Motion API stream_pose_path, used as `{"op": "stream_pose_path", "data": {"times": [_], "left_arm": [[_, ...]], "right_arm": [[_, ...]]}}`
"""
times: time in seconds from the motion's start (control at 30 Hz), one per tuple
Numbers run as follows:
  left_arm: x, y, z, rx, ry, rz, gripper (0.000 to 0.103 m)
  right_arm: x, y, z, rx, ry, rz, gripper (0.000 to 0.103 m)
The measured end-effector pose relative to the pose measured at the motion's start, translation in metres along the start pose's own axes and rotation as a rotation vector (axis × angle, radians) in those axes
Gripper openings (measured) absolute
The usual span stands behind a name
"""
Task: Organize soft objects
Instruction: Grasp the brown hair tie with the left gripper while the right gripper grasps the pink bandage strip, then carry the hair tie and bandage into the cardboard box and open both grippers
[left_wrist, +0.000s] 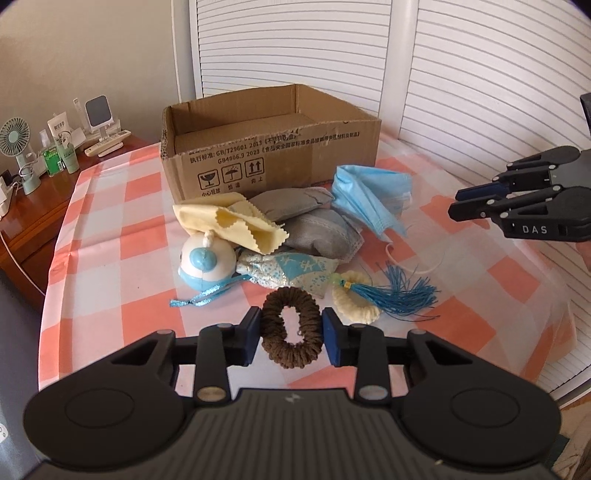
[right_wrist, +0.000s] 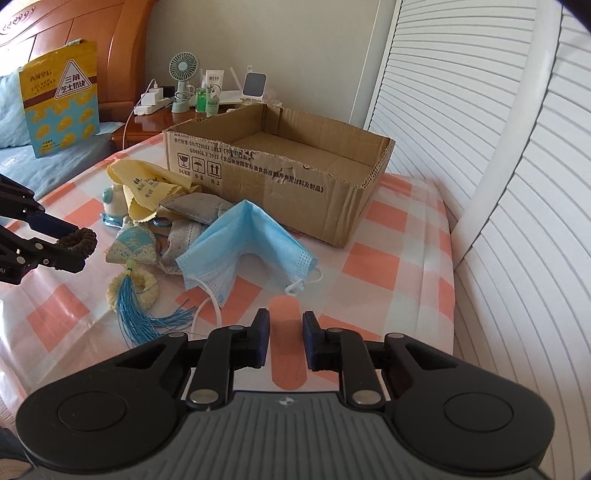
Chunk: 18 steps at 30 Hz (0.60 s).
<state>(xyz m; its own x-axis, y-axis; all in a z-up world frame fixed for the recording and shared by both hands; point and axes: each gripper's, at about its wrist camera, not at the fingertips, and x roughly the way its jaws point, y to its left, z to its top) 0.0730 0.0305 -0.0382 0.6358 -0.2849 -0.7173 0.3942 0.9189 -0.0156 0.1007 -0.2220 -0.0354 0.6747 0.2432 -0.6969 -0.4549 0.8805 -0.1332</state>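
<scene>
My left gripper (left_wrist: 291, 332) is shut on a brown hair scrunchie (left_wrist: 291, 326), held above the checked tablecloth; it also shows in the right wrist view (right_wrist: 79, 242). Behind it lies a pile: a yellow cloth (left_wrist: 236, 221), grey pouches (left_wrist: 317, 225), a blue face mask (left_wrist: 369, 195), a blue patterned sachet (left_wrist: 295, 271), a cream ring with a blue tassel (left_wrist: 369, 299) and a white-blue round toy (left_wrist: 207, 264). An open, empty cardboard box (left_wrist: 269, 147) stands beyond. My right gripper (right_wrist: 286, 341) is open and empty, hovering over the cloth right of the pile, in front of the mask (right_wrist: 251, 251).
A wooden bedside table (left_wrist: 37, 192) at the left carries a small fan (left_wrist: 14, 144), bottles and a charger. White louvered doors (left_wrist: 480, 74) stand behind and right of the table. A snack bag (right_wrist: 61, 99) leans on the headboard.
</scene>
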Motion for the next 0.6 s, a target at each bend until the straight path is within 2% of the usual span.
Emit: {"op": "stream_pose_path", "data": {"times": [0.13,0.33,0.47,0.6], "left_arm": [[-0.013,0.001,0.020,0.021,-0.035,-0.009,0.034],[-0.011,0.009,0.071,0.063,-0.103,-0.010,0.034],[0.009,0.019,0.117,0.092,-0.142,0.026,0.034],[0.042,0.030,0.160,0.097,-0.143,0.052,0.034]], "right_arm": [[-0.010,0.002,0.013,-0.015,-0.030,0.018,0.023],[-0.017,-0.003,0.043,-0.034,-0.089,0.032,0.023],[-0.015,-0.009,0.066,-0.035,-0.122,0.035,0.023],[-0.007,-0.015,0.085,-0.038,-0.141,0.023,0.023]]}}
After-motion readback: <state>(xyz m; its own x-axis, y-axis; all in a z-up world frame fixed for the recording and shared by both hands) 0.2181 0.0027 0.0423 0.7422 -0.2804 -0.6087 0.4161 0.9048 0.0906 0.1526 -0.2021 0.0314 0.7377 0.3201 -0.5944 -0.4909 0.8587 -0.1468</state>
